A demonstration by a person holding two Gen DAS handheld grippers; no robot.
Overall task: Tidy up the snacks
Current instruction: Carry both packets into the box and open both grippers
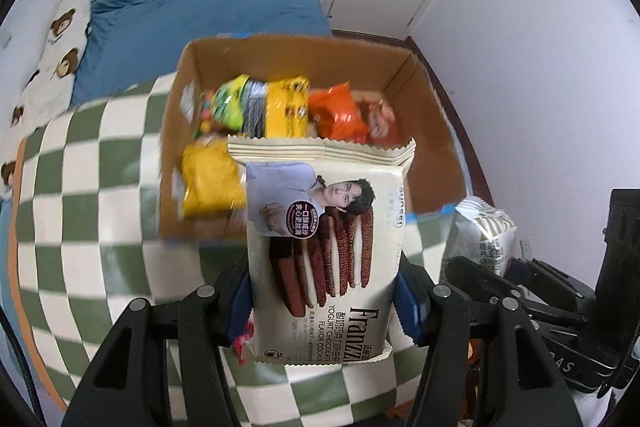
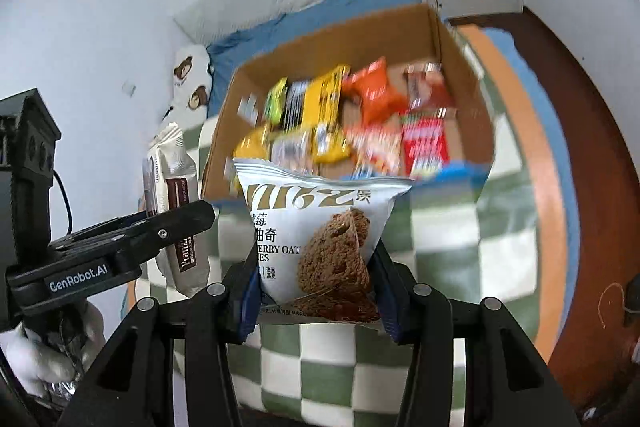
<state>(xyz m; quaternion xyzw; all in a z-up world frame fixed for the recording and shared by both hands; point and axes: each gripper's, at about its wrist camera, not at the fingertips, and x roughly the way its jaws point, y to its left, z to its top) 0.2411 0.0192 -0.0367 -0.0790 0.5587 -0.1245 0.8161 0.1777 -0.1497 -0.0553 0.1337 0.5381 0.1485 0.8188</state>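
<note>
Both claws grip: our left claw (image 1: 326, 301) pinches a cream chocolate-cookie packet (image 1: 320, 251), our right claw (image 2: 316, 291) a pale-blue oat-cookie pouch (image 2: 320, 235), each held above the open brown cardboard box (image 1: 436, 131) for dropping in.

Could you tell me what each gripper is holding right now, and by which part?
The left gripper clamps the Franzzi cookie pack across its lower side edges. The right gripper clamps the oat cookie bag across its lower sides.

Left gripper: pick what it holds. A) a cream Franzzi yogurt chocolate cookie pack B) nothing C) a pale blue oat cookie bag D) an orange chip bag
A: the left gripper has its blue pads pressed on both sides of the cream Franzzi cookie pack, held in front of the cardboard box.
</note>
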